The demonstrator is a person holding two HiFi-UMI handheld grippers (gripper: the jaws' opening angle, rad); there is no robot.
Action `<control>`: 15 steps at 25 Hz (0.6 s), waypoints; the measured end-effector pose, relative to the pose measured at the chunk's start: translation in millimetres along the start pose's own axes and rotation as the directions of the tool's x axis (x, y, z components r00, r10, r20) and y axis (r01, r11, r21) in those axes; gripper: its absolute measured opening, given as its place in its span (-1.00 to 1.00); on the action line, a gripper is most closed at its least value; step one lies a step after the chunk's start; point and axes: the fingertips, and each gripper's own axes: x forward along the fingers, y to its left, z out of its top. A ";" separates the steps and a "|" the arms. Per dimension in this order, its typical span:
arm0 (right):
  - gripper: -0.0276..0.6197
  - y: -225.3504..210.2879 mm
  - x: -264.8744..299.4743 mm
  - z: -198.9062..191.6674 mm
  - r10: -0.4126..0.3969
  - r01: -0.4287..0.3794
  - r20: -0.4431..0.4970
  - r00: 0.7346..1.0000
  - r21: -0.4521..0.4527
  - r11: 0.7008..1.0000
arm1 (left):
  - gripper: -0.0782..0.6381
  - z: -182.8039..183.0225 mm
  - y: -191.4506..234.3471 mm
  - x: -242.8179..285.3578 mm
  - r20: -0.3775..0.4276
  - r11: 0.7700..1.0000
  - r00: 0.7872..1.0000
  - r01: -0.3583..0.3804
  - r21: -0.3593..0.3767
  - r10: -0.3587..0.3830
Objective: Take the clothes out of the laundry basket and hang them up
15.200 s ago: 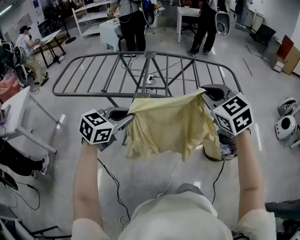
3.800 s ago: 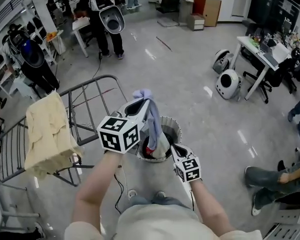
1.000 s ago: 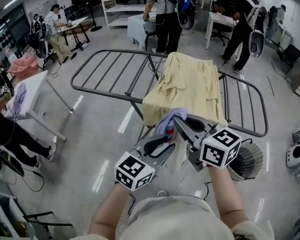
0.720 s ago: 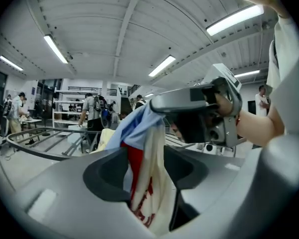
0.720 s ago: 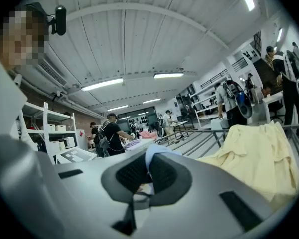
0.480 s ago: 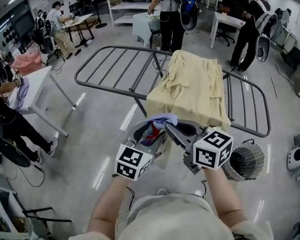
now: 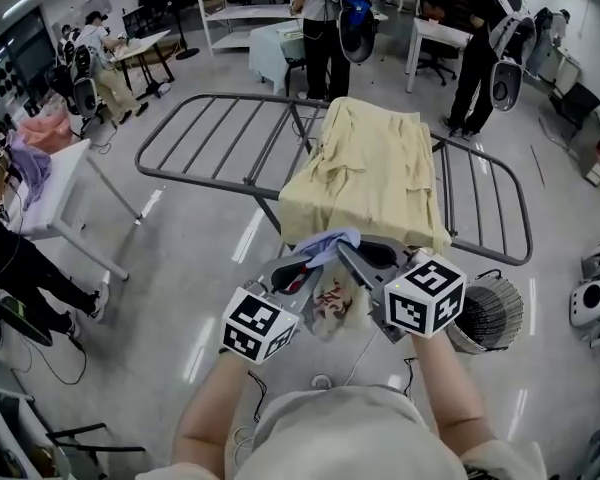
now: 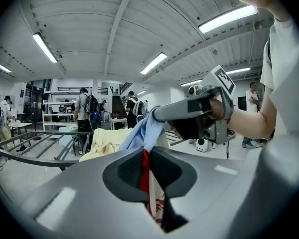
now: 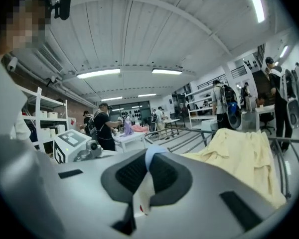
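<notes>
A small garment (image 7: 329, 301), light blue with a white and red part, hangs between my two grippers in front of the grey drying rack (image 7: 208, 134). My left gripper (image 7: 302, 269) has just been closing and is shut on the garment's red and white cloth (image 8: 150, 188). The right gripper (image 7: 346, 252) is shut on its light blue edge (image 9: 150, 157). In the left gripper view, the right gripper (image 8: 160, 114) pinches the blue cloth just ahead. A yellow shirt (image 7: 368, 176) lies draped over the rack. The round laundry basket (image 7: 488, 314) stands on the floor at lower right.
The rack's left wing and far right bars are bare. People with backpacks (image 7: 328, 20) stand at tables beyond the rack. A white table (image 7: 58, 190) with a seated person is at left, and white robot bases (image 7: 590, 298) are at far right. Cables cross the floor below me.
The left gripper has taken a new hold on the garment. Its white and red part now hangs down between the two grippers, where a second ago only a bunched blue tuft showed.
</notes>
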 end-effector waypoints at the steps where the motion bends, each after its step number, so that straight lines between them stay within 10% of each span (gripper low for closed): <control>1: -0.90 -4.3 -2.5 -3.5 -0.019 0.019 -0.012 1.000 -0.014 1.000 | -0.68 0.9 -2.1 1.6 -0.013 1.000 1.000 0.011 0.011 -0.011; 15: -0.51 -20.6 -44.6 -33.8 -0.142 0.125 -0.106 0.984 -0.152 0.980 | -0.69 11.5 5.7 34.6 -0.095 0.995 0.995 0.024 0.100 -0.014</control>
